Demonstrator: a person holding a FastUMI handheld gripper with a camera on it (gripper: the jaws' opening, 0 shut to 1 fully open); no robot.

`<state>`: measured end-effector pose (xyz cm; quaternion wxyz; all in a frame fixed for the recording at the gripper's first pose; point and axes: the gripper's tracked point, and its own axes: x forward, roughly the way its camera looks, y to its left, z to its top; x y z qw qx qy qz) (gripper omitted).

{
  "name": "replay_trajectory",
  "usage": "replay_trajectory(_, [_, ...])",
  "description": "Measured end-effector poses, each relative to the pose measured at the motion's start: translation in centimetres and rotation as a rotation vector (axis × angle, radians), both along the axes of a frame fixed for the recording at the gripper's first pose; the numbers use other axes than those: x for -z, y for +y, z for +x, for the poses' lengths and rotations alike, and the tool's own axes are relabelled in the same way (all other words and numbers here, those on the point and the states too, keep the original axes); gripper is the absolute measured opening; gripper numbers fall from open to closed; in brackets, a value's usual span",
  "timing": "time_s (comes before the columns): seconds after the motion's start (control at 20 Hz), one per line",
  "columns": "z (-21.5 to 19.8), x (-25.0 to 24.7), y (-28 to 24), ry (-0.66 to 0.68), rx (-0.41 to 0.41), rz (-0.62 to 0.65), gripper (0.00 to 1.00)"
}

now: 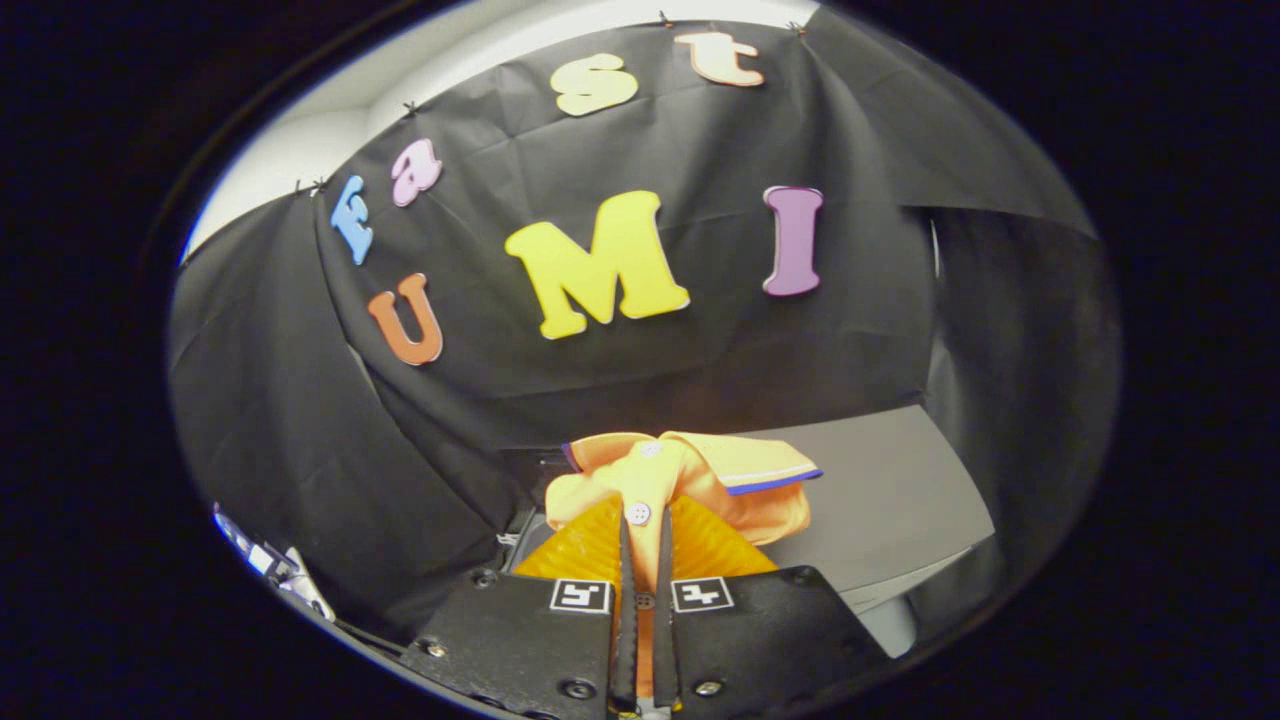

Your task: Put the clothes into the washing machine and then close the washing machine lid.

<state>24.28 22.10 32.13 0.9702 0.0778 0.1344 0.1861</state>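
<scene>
Orange polo shirt [690,480], white-buttoned with a blue-edged collar, bunches between and just ahead of the gripper [643,548], whose two fingers stand nearly together, both pressing the button placket. Beyond and to the right of the shirt lies a grey flat surface [890,490]; black cloth wall [700,370] behind.

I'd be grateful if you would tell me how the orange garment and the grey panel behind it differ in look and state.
The orange garment is bright, soft and crumpled, with white buttons and a blue-edged collar; the grey panel is dull, flat, rigid and plain. The garment is pinched between the fingers of the claw, which is shut on it, whereas the panel lies beyond the fingers, untouched. They share little beyond standing before the black cloth wall.
</scene>
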Motion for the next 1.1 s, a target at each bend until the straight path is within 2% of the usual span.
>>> replay_trajectory(0.2, [-0.5,-1.2,5.4,-0.017,-0.071,-0.001,0.09])
replay_trajectory(0.5, [1.6,-0.5,13.6,0.018,-0.194,0.016,0.09])
replay_trajectory(0.75, [5.5,2.4,18.5,0.081,-0.258,-0.001,0.09])
replay_trajectory(1.1, [11.3,8.8,22.5,0.206,-0.284,-0.059,0.09])
